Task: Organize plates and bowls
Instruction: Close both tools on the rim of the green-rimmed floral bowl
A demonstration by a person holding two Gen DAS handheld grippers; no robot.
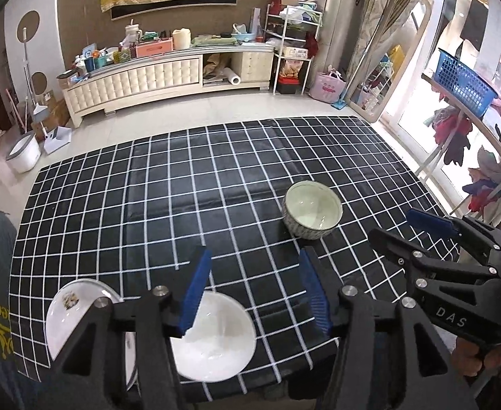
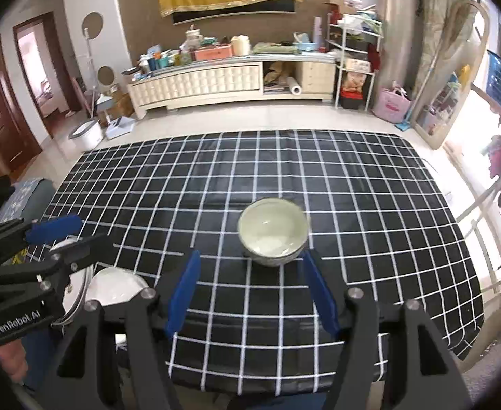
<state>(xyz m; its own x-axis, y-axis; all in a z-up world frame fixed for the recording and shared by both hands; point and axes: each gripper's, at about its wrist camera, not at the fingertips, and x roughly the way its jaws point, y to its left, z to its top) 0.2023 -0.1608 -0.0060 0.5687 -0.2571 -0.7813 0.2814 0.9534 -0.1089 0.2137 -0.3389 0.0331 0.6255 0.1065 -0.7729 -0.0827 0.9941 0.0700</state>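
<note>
While plates (image 1: 69, 311) crowd left — bowl (image 2: 272, 232) stands apart.

1. The table is covered by a black checked tablecloth (image 1: 189, 184), smooth with a dull sheen.
2. A glossy white glazed bowl (image 1: 216, 338) is seen at the near edge.
3. The plate (image 1: 67, 311) at the near left looks glossy, like glazed ceramic.
4. The patterned bowl (image 2: 272, 232) farther right shows a shiny glazed inside.
5. The left gripper (image 1: 254, 294) and right gripper (image 2: 250, 295) are built of matt black plastic, with ribbed blue pads and bright metal pins.
</note>
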